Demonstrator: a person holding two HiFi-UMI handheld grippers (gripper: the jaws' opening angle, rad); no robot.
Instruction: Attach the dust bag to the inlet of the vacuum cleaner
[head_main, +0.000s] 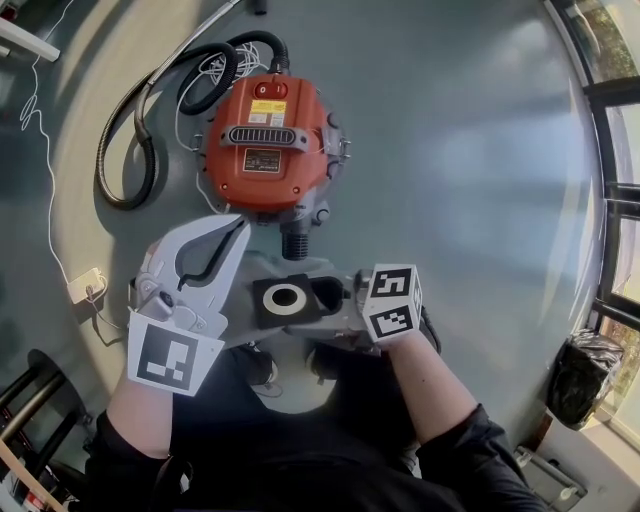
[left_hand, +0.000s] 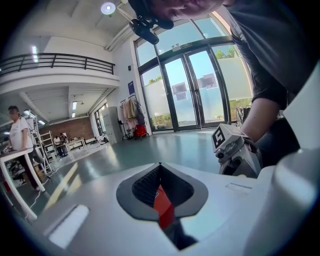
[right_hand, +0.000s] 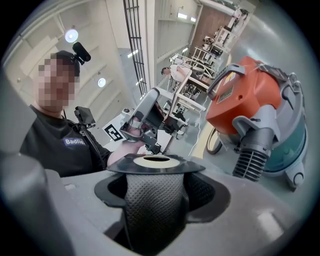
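1. At the centre of the head view, the dust bag (head_main: 285, 298) is held just below the grey ribbed inlet (head_main: 295, 240) of the vacuum cleaner (head_main: 265, 140), apart from it.
2. Bare floor (head_main: 460, 150) is left open on the right, up to the glazed wall at the frame's right edge. The left is crowded by the black hose (head_main: 258, 37) and a white power strip (head_main: 85, 287).
3. The bag is seen as a flat black collar with a pale ring round its hole, above dark textured fabric.
4. The right gripper (head_main: 330, 295) is clamped on that fabric. The left gripper (head_main: 232, 232) is closed on nothing, just left of the inlet.
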